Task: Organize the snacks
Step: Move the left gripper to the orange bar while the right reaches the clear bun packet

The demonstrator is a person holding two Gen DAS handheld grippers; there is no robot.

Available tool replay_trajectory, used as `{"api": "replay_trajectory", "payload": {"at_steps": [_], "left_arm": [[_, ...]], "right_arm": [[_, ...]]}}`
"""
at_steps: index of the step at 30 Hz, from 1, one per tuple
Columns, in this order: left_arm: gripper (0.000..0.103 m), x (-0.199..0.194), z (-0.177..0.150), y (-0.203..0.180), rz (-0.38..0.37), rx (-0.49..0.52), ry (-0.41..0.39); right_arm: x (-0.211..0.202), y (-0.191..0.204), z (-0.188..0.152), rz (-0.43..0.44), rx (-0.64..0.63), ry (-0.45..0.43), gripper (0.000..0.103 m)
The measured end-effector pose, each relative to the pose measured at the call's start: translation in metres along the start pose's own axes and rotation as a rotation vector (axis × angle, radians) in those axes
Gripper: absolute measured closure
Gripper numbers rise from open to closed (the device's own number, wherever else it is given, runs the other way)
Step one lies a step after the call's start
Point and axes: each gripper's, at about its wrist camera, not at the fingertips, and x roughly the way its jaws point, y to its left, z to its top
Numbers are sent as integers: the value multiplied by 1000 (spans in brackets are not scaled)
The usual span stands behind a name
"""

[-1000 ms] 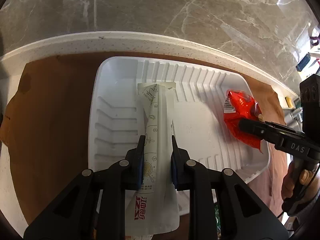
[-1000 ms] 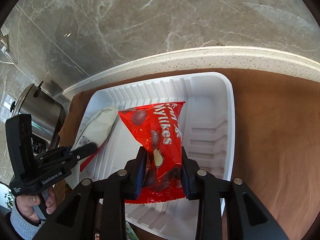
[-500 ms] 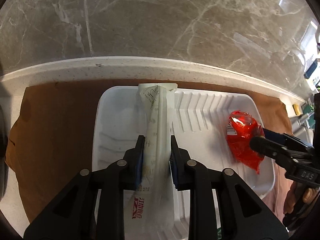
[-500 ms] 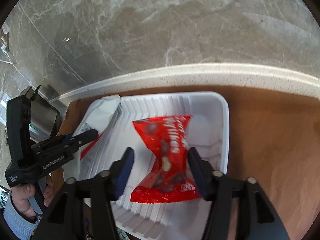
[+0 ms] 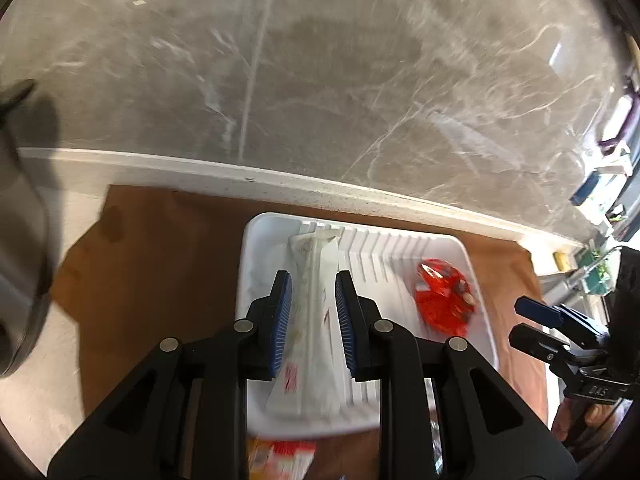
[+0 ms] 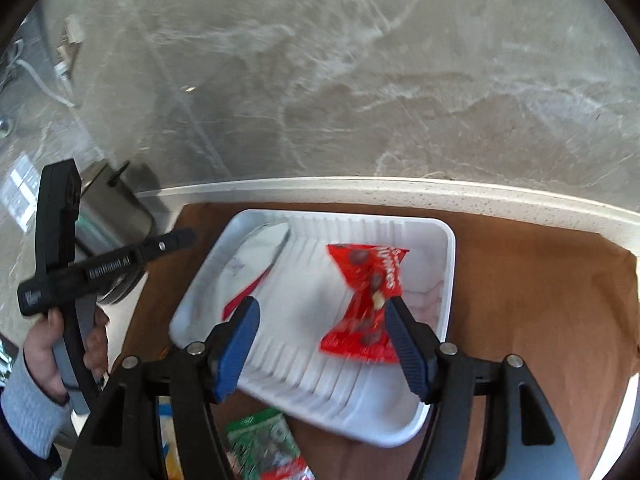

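Resting in the white tray (image 6: 448,264), the red candy bag (image 6: 366,304) lies between the opening right claw (image 6: 320,344), the left claw (image 5: 311,316) stands clamped on the white pouch (image 5: 316,320), and a green packet (image 6: 264,440) waits at 6 o'clock.

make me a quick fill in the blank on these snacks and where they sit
1. The red packet lies in the white ____.
2. The tray sits on a ____ mat.
3. The other packet in the tray is ____.
4. The green packet lies ____ the tray.
Missing words: tray, brown, white, outside
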Motion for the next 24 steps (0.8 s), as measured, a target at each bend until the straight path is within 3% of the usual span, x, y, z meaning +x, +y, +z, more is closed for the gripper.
{"api": "replay_trajectory", "payload": {"at_steps": [4,10,17,24], "left_arm": [[81,-39,-23,6,15,10,-6],[81,-86,-79,29,54,36,65],[81,-83,-139,47,117,61,177],[81,-64,-151,42,110,136,226]], "right_arm": [[-23,17,-20,14,-45,8,31],[-51,41,-65,12,-117,60,30],[-62,51,-124,5,-110,156,29],[-65,42,-155,-69,-115,202,29]]}}
